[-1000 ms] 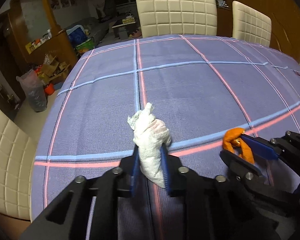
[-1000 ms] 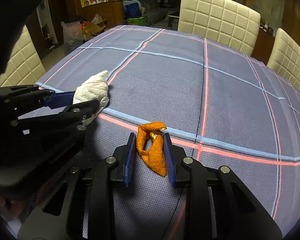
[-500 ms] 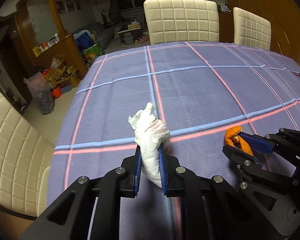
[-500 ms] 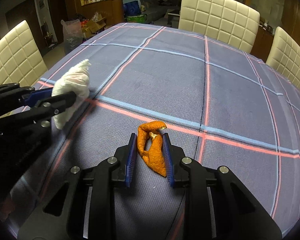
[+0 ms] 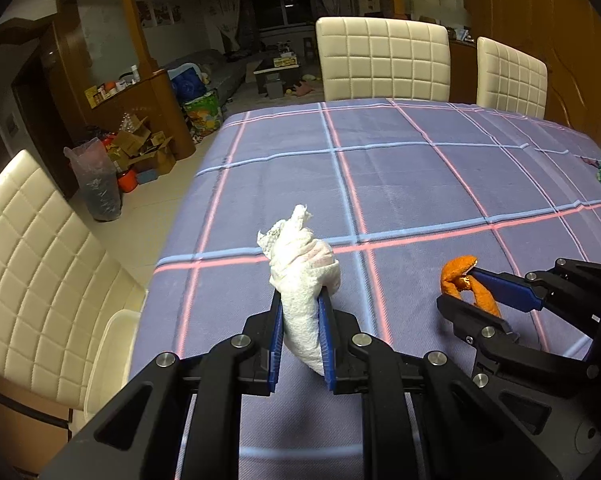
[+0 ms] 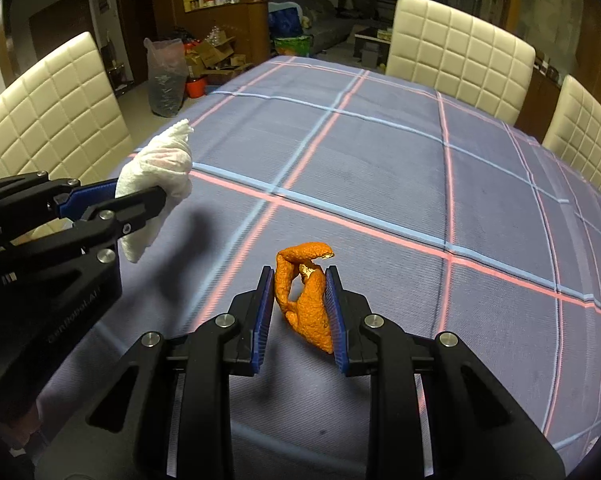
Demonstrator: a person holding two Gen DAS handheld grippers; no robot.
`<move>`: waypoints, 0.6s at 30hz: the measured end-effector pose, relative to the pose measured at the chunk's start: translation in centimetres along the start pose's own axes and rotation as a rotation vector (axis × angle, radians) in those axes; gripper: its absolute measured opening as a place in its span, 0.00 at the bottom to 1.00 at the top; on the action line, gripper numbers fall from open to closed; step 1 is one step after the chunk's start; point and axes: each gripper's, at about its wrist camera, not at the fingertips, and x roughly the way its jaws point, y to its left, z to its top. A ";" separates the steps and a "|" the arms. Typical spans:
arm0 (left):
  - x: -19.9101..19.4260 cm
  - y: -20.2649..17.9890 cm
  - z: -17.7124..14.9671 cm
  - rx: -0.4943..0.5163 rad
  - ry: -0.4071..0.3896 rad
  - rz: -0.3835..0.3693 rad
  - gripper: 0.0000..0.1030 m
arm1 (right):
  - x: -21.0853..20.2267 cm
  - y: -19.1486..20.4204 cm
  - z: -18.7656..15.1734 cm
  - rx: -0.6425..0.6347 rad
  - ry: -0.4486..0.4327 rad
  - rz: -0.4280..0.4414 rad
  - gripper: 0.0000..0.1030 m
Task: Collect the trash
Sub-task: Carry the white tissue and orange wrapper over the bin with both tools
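Carrying both scraps off the table is the step in hand, judging by how things sit. The left gripper (image 5: 299,322) is clamped on a crumpled white paper towel (image 5: 300,264), which stands up between its blue pads above the checked tablecloth (image 5: 400,184). The right gripper (image 6: 300,300) is clamped on a curled piece of orange peel (image 6: 304,292), likewise clear of the cloth. To do this well, I would keep both grips firm and level, since the towel is soft and could slide out, and the peel is pinched only along its sides. A pale bin rim (image 5: 112,344) shows at the table's left edge beside a cream chair (image 5: 32,264); that looks like the likely drop point, so the left load should travel over it before the pads part, with the right one following without the two tools colliding. Faint grey lettering runs along the body of the left gripper in the right wrist view, but I cannot read it reliably.
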 end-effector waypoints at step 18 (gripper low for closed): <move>-3.1 7.8 -4.2 -0.112 -0.018 0.075 0.16 | -3.1 8.2 0.1 -0.117 -0.034 0.000 0.26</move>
